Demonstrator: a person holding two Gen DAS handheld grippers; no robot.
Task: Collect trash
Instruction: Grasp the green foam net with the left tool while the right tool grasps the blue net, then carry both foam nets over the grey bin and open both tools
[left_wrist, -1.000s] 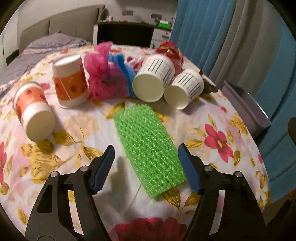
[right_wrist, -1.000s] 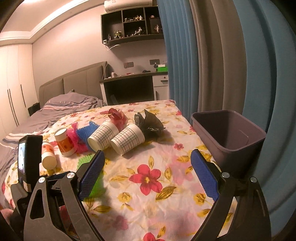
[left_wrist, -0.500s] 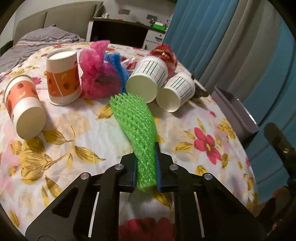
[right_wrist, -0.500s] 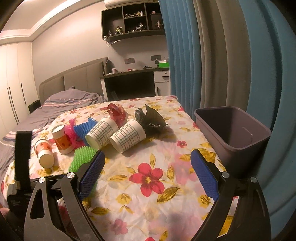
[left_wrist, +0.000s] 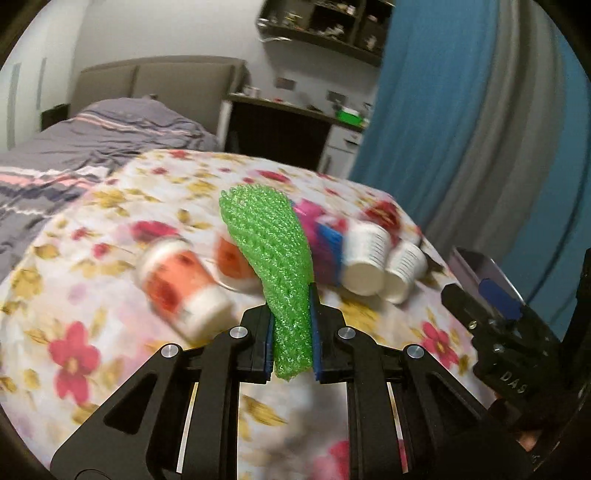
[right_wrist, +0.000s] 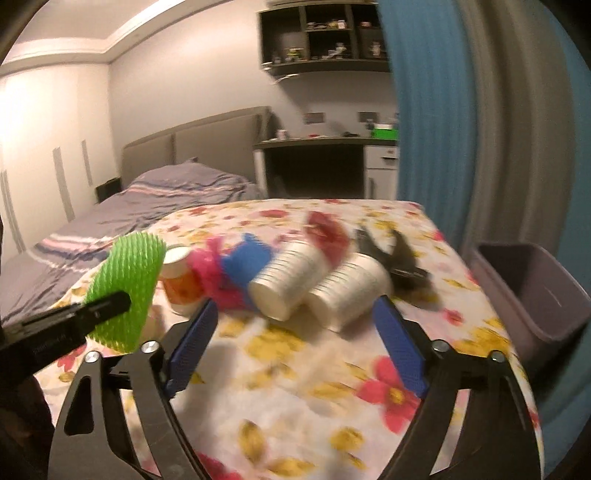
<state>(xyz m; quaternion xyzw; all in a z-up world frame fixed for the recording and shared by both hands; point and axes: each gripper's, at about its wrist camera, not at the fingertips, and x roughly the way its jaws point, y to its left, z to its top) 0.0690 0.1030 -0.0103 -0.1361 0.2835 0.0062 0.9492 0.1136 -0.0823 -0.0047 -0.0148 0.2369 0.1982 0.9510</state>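
Observation:
My left gripper (left_wrist: 291, 306) is shut on a green foam net (left_wrist: 273, 258), which stands up from the jaws clear of the floral tablecloth (left_wrist: 74, 332). In the right wrist view the same net (right_wrist: 125, 291) hangs at the left. My right gripper (right_wrist: 295, 306) is low over the cloth and its jaws are closing. Its pads touch nothing. Just beyond its fingertips lie two white paper cups (right_wrist: 284, 284) (right_wrist: 351, 295) on their sides. Past them sit a pink net (right_wrist: 210, 269), a blue net (right_wrist: 247, 266), a red wrapper (right_wrist: 325, 232) and a black wrapper (right_wrist: 391, 254).
Two orange paper cups (left_wrist: 181, 288) (left_wrist: 231, 258) rest on the cloth at the left. A grey-purple bin (right_wrist: 532, 295) stands off the table's right edge, against blue curtains (right_wrist: 424, 110). A bed (right_wrist: 147, 206) and a desk (right_wrist: 314, 166) lie behind.
The left jaws closed on the green net and lifted it off the cloth. The right gripper moved in toward the white cups, with its jaws a little narrower.

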